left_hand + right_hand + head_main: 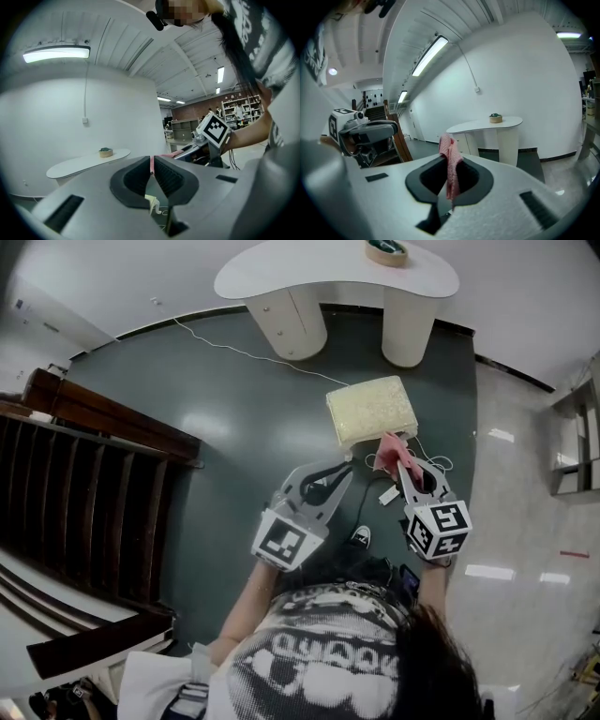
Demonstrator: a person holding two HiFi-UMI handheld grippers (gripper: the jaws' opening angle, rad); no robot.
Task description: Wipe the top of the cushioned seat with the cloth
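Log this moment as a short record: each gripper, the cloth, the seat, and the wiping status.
left gripper: jaws together, nothing between them
right gripper: shut on the cloth
cloth: pink, pinched between the jaws, by the seat's near edge
cushioned seat: cream, on the dark floor in front of the white table
wiping: cannot tell whether the cloth touches the seat top

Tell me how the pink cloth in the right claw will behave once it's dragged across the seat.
Likely floppy: the cloth hangs limp and folded from the shut right claw. Probably light, since a thin pinch carries it. It may bunch on the nubbly seat.
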